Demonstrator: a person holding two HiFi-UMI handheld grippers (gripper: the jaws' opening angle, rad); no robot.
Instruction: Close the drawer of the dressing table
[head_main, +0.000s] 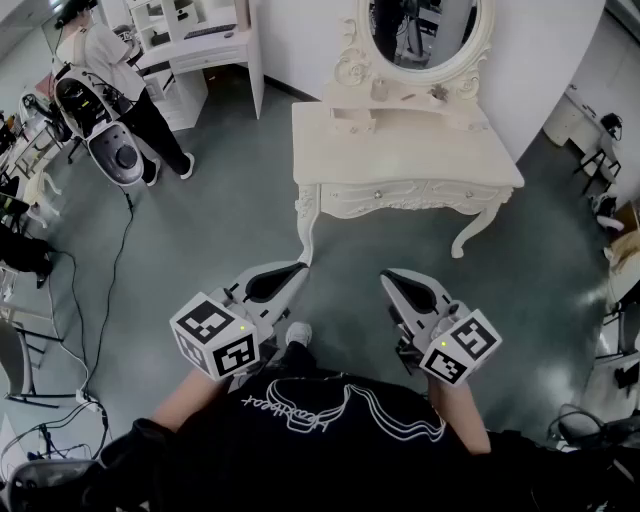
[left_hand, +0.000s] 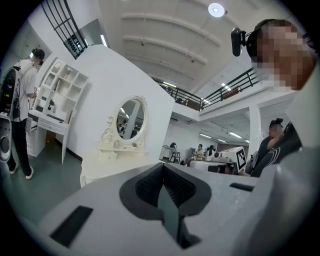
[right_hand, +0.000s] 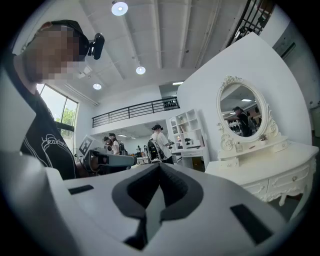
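Note:
The white dressing table (head_main: 330, 150) with its oval mirror (head_main: 425, 30) stands ahead of me against the wall. Its front drawers (head_main: 400, 195) carry small knobs and look flush with the carved front. A small drawer box (head_main: 352, 120) sits on the top below the mirror. My left gripper (head_main: 297, 268) and right gripper (head_main: 385, 280) hover side by side over the floor, well short of the table, both shut and empty. The table shows at the left in the left gripper view (left_hand: 120, 150) and at the right in the right gripper view (right_hand: 270, 172). Both pairs of jaws, left (left_hand: 162, 166) and right (right_hand: 159, 165), meet at the tips.
A person (head_main: 110, 60) stands at the far left beside a grey machine (head_main: 115, 150) and a white shelf desk (head_main: 200, 40). Cables (head_main: 110, 290) run over the green floor at the left. Chairs and gear (head_main: 610, 150) crowd the right edge.

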